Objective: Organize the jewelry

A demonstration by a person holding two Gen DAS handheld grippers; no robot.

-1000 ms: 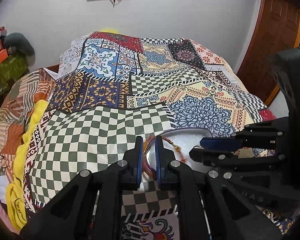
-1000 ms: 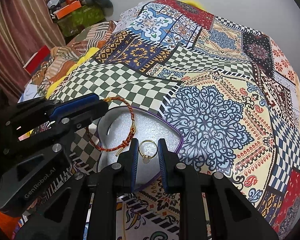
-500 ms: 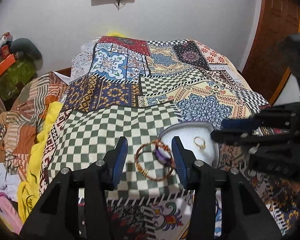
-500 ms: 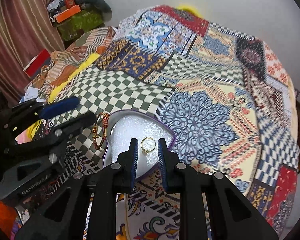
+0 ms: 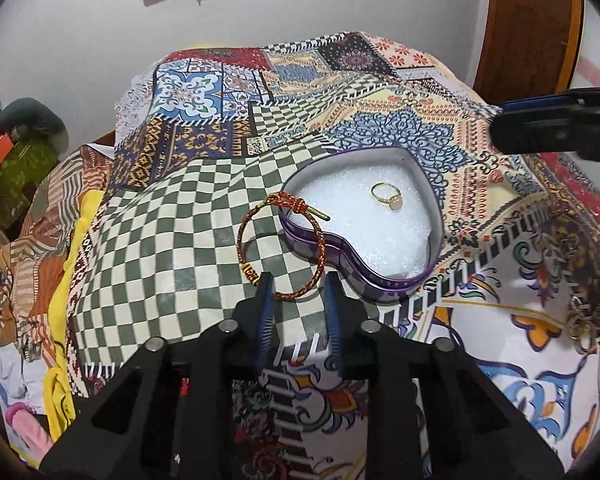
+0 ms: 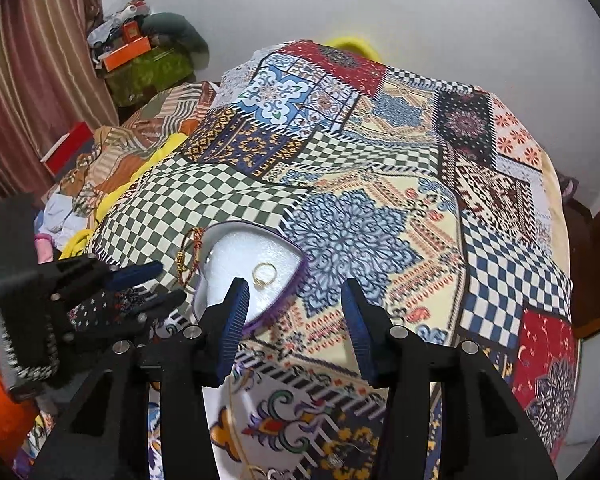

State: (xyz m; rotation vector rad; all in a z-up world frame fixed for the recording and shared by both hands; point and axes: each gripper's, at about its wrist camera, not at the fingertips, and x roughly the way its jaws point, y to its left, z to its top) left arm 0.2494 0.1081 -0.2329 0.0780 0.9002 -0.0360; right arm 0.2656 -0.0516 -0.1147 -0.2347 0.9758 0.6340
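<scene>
patchwork bedspread (image 5: pixel 284 128) | striped curtain (image 6: pixel 32 92) (left) | wooden door (image 5: pixel 532 28)

No writing, label, brand or number can be read in either view. The patchwork bedspread (image 5: pixel 204 264) carries only patterns, and the boxes (image 6: pixel 132 52) stacked by the wall at the bed's far left corner are too small and blurred to read.

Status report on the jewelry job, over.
Left gripper open, empty. Right gripper open, empty. Gold ring in heart-shaped box. Red braided bracelet straddles box rim, half on bedspread. Nothing blocking.
</scene>
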